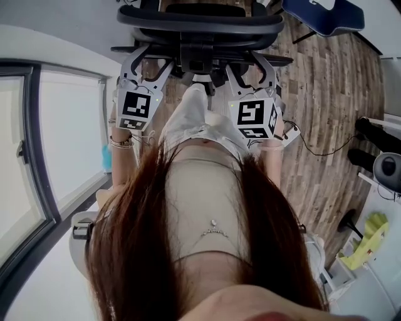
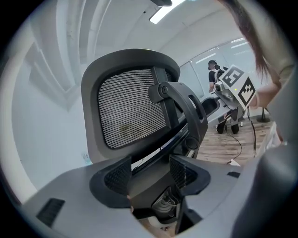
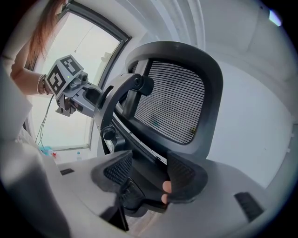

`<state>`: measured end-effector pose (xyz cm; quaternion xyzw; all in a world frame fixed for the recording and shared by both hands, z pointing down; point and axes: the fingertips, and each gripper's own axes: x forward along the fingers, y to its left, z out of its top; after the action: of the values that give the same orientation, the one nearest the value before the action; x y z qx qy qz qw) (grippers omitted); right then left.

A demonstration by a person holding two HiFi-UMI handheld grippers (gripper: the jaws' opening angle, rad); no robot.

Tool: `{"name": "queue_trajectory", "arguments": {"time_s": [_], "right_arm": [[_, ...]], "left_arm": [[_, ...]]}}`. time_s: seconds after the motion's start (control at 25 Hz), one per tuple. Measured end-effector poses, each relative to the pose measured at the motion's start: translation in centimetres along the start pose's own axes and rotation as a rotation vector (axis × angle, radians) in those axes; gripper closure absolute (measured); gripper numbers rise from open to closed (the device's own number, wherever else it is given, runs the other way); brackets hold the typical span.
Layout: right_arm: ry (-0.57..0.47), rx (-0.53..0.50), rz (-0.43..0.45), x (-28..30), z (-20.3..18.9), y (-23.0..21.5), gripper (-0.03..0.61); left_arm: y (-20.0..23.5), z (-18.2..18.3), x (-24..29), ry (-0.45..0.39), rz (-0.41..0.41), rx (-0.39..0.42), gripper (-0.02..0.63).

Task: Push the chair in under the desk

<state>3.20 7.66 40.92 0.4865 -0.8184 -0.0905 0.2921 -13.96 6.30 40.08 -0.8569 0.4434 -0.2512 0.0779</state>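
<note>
Left edge: a glazed wall (image 1: pixel 62 125) runs close along the person's left, so there is little room to swing that way.
Left tool (image 1: pixel 149 59): released, its jaws spread wide on either side of the dark frame low on the chair's back. Whether the pads touch the frame cannot be told.
Chair (image 1: pixel 200 22): straight ahead of the person, its back towards them and filling the top of the head view. The mesh backrest rises above both tools in the gripper views.
Right tool (image 1: pixel 249 63): also released, jaws wide apart, astride the same rear frame just right of the centre post and level with the left tool.
Key relation: the chair lies directly forward of both tools, and neither tool is nearer. The backrest's long axis runs left to right across the push line, so equal pressure from both sides should keep it rolling straight.
Counter: not clearly shown; it is probably beyond the chair.
Right side: open wooden floor (image 1: pixel 326 94), with a cable (image 1: pixel 313 147) lying near the person's feet and a blue object (image 1: pixel 326 15) standing near the chair's right.
</note>
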Motion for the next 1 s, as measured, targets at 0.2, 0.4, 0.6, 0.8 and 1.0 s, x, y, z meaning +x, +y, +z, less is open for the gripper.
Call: {"name": "queue_trajectory", "arguments": {"time_s": [0.2,0.4,0.6,0.8,1.0], "right_arm": [[0.008,0.004,-0.001,0.7,0.1,-0.6,0.341],[0.003,0.000,-0.006,1.3,0.2,-1.0,0.339],[0.008,0.005,-0.001,1.9,0.3,-1.1,0.337],[0.011,0.007,-0.002,2.0,0.4,-1.3,0.336],[0.004,0.006,-0.010,2.5,0.3,-1.8,0.336]], "left_arm": [[0.5,0.2,0.8,0.008,0.003,-0.005,0.370],[0.8,0.3,1.3,0.009,0.005,-0.007,0.370],[1.2,0.1,1.7,0.009,0.002,-0.012,0.370],[1.4,0.3,1.9,0.014,0.002,-0.017,0.370],[1.6,0.3,2.5,0.023,0.008,-0.016,0.368]]}}
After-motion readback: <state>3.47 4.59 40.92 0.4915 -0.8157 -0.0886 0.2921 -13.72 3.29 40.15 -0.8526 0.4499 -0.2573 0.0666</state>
